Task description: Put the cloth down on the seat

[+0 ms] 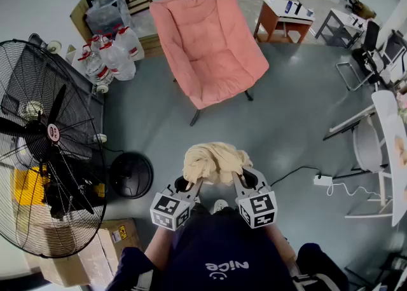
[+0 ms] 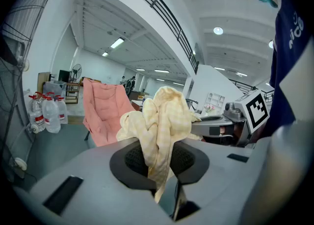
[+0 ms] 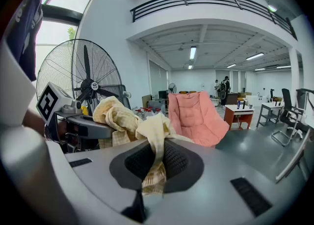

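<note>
My left gripper (image 2: 159, 165) is clamped on a fold of the pale yellow cloth (image 1: 215, 162); my right gripper (image 3: 153, 165) pinches another fold, its jaws nearly together; the cloth sits bunched between the two, held over the grey floor (image 1: 152, 124). The pink folding chair (image 1: 213, 42) stands ahead, well apart, with open floor between us; a big standing fan (image 1: 51, 150) crowds my left side; water jugs (image 1: 111, 54) cluster beside the chair; a cardboard box (image 1: 95, 255) sits by the fan, closed.
</note>
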Available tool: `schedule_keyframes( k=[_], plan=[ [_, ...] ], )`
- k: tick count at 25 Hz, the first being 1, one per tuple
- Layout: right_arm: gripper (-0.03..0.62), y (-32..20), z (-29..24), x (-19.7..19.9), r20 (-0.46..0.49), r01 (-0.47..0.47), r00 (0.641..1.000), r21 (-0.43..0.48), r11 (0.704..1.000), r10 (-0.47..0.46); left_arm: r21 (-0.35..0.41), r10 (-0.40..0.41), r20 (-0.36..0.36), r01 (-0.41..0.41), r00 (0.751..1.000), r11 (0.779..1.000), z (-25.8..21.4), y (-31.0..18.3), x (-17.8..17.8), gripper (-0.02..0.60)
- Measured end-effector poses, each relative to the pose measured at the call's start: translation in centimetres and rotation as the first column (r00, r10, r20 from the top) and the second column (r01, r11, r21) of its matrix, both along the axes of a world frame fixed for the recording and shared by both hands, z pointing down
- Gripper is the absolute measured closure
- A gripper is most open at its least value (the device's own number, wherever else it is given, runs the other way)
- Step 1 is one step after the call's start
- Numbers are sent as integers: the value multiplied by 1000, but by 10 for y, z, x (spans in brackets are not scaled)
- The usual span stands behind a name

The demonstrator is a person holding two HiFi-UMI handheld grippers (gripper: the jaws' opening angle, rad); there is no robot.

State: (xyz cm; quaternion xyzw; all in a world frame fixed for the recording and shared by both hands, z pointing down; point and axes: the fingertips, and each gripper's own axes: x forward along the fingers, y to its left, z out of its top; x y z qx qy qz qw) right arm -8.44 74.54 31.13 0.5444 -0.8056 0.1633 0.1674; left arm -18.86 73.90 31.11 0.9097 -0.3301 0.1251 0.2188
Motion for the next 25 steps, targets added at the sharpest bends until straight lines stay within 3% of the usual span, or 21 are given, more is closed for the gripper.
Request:
schedule_keyframes(
  k=[13, 18, 25],
  plan=[
    [531, -20, -2, -30, 5, -113, 994, 35, 993, 113, 21, 69, -53, -68, 996, 997, -3, -27, -34, 500],
    [531, -25, -5, -41, 16, -134, 991, 41, 990, 133, 20, 69, -68, -67, 995, 998, -6, -37, -47, 500],
    [531, -52, -1, -32, 28, -120, 993, 48, 992, 118, 6, 40, -76, -39, 996, 999, 3, -56, -39, 500]
  ],
)
